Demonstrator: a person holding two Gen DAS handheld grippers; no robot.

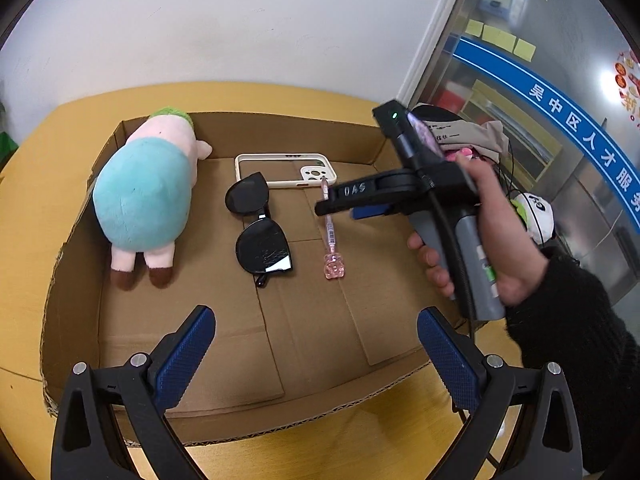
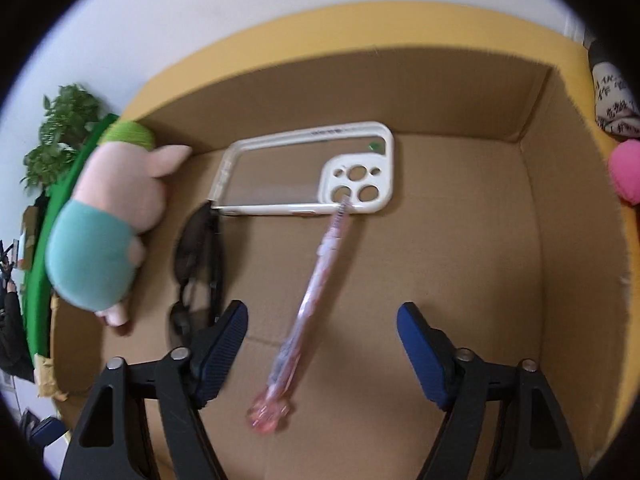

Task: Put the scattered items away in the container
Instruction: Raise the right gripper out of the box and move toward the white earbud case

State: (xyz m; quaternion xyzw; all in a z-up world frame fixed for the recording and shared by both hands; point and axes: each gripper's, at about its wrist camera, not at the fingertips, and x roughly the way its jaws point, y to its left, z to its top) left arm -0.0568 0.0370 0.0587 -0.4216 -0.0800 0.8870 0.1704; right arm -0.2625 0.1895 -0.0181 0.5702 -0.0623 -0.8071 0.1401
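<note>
A shallow cardboard box (image 1: pixel 80 240) lies on a yellow table (image 1: pixel 248 94). Inside it lie a plush pig (image 1: pixel 148 196) in a teal shirt, black sunglasses (image 1: pixel 260 228), a white phone case (image 1: pixel 280 168) and a pink pen (image 1: pixel 331 240) with a bear cap. My left gripper (image 1: pixel 316 344) is open and empty above the box's near edge. My right gripper (image 2: pixel 322 344) is open and empty, hovering over the pink pen (image 2: pixel 312 304), which lies on the box floor (image 2: pixel 440 240). The phone case (image 2: pixel 312 172), pig (image 2: pixel 108 220) and sunglasses (image 2: pixel 200 264) show beyond it.
The right gripper's body and the hand holding it (image 1: pixel 460 216) hang over the box's right side. A pile of cloth and a pink item (image 2: pixel 624 168) sit right of the box. A panda toy (image 1: pixel 536 212) lies on the table's right. A glass door (image 1: pixel 540 80) stands behind.
</note>
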